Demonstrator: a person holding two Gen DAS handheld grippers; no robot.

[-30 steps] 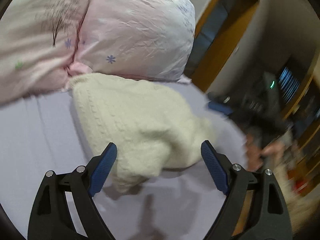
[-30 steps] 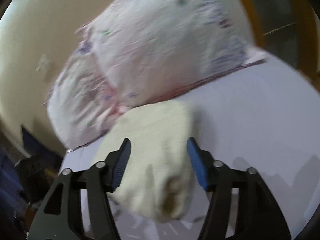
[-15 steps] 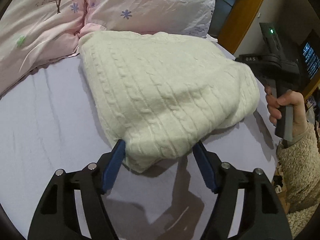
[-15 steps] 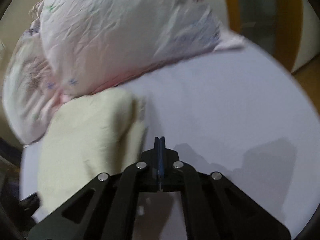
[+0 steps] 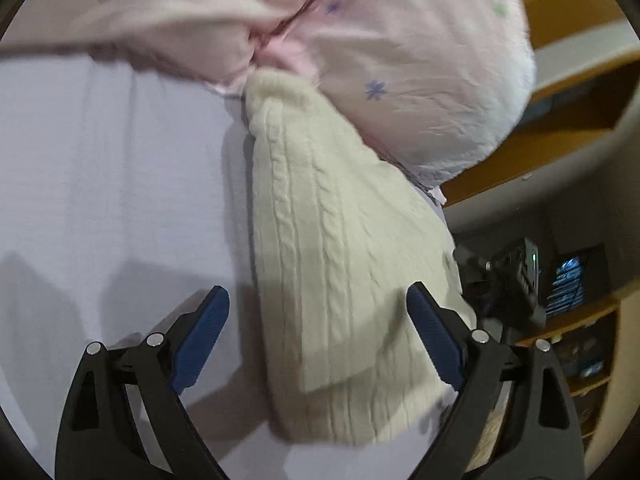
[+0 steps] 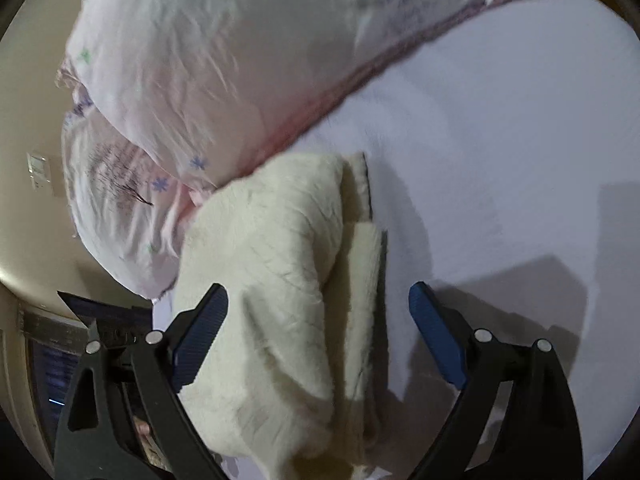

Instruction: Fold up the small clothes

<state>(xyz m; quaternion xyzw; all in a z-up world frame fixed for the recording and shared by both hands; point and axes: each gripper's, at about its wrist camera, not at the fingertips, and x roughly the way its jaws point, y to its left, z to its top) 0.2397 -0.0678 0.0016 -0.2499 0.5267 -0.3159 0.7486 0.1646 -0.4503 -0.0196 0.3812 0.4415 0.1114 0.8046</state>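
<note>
A cream cable-knit sweater (image 5: 332,256) lies folded on the lavender bed sheet (image 5: 112,184), its far end against the pink pillows. My left gripper (image 5: 318,330) is open, its blue pads either side of the sweater's near end, holding nothing. In the right wrist view the sweater (image 6: 272,288) shows stacked folded layers. My right gripper (image 6: 318,330) is open over it, left pad above the knit, right pad above the sheet (image 6: 500,160), holding nothing.
Two pink flowered pillows (image 5: 400,52) lie at the head of the bed, also in the right wrist view (image 6: 208,72). The bed's edge runs right of the sweater, with wooden shelving (image 5: 576,128) beyond. The other handheld gripper (image 5: 516,280) shows past the edge.
The right gripper, shut half a second ago, has opened and swung back over the sweater. The left gripper has opened wider and turned, so the sweater now runs lengthwise away from it.
</note>
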